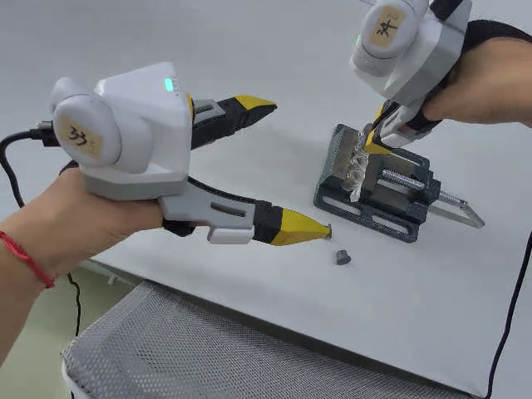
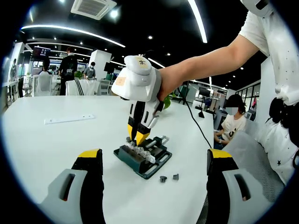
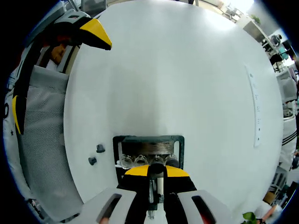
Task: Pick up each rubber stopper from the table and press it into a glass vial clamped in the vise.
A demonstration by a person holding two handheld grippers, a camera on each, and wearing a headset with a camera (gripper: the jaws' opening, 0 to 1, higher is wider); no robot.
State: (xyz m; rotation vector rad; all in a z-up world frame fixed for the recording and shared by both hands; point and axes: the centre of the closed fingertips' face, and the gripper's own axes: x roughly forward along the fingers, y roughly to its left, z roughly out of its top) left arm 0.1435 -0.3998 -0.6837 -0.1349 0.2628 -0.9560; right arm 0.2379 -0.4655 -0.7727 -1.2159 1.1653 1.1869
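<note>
Open-plan office behind: black ceiling, strip lights, people at desks far off. White counter (image 1: pixel 249 50) carries everything.

Vise (image 1: pixel 386 204) sits on it, dark body, screw handle sticking out toward the right in head view. Row of clear vials (image 3: pixel 140 160) is clamped in it, upright, side by side.

My right claw (image 2: pixel 136 138) points down at the vial row, tips right on top of it. Its jaws are pinched nearly together on a small dark stopper (image 3: pixel 157 168), which sits over one of the middle vials. Can't tell how deep it's seated; the tips cover the vial mouth. The end vial just beside it looks dark at the top.

My left claw (image 1: pixel 298 167) hangs over the counter's near side, aimed toward the vise, jaws wide apart, nothing in it.

Two loose stoppers (image 2: pixel 162 178) lie on the counter just beside the vise's near corner, close to each other but not touching. They're between the left claw and the vise. In head view one lies just past the lower left tip.

White strip (image 2: pixel 69 119) lies flat on the counter, well apart from the vise. Mesh chair (image 1: pixel 208 357) is below the near edge. Black cable (image 1: pixel 511 324) hangs down on the right. Red band (image 1: pixel 29 259) on my left wrist.
</note>
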